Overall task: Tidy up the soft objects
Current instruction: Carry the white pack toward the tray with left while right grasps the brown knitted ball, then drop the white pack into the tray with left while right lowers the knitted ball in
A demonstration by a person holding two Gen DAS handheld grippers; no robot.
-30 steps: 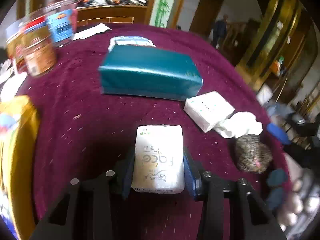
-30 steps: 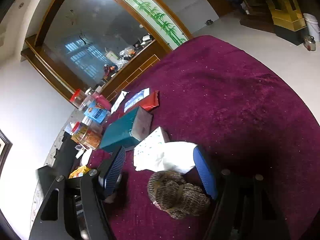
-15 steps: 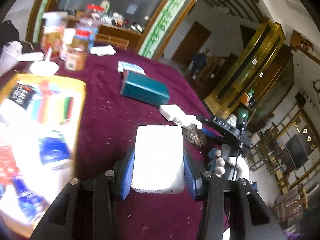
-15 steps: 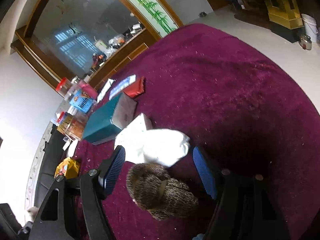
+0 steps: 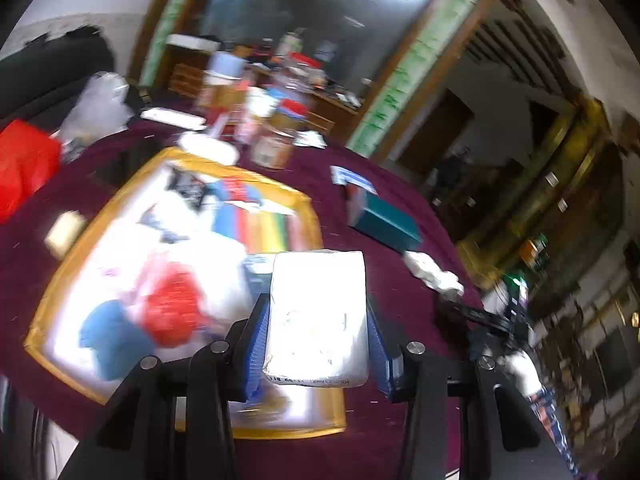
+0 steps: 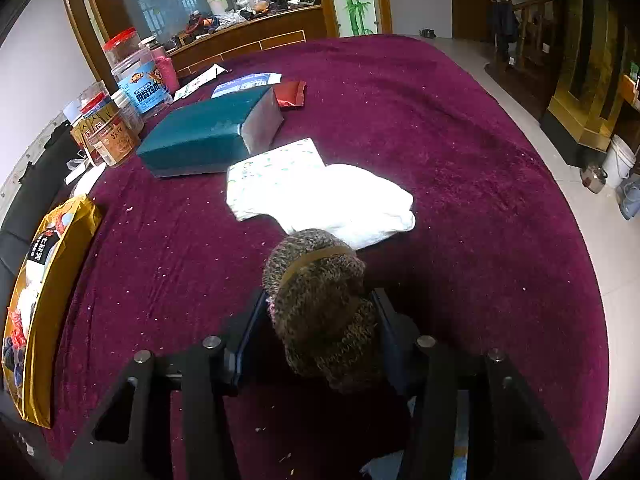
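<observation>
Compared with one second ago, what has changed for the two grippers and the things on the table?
The left gripper carried its white tissue pack away from the teal box to above the yellow-rimmed tray. The right gripper came onto the brown knitted item, and its jaws are closing around it. The teal box, the white cloth and the jars stayed in place.

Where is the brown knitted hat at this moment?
In the right wrist view the brown knitted hat lies on the purple tablecloth between the closing jaws of the right gripper, just before the white cloth.

Bare cloth (image 6: 460, 128) right; jars (image 6: 120, 120) crowd left.
</observation>
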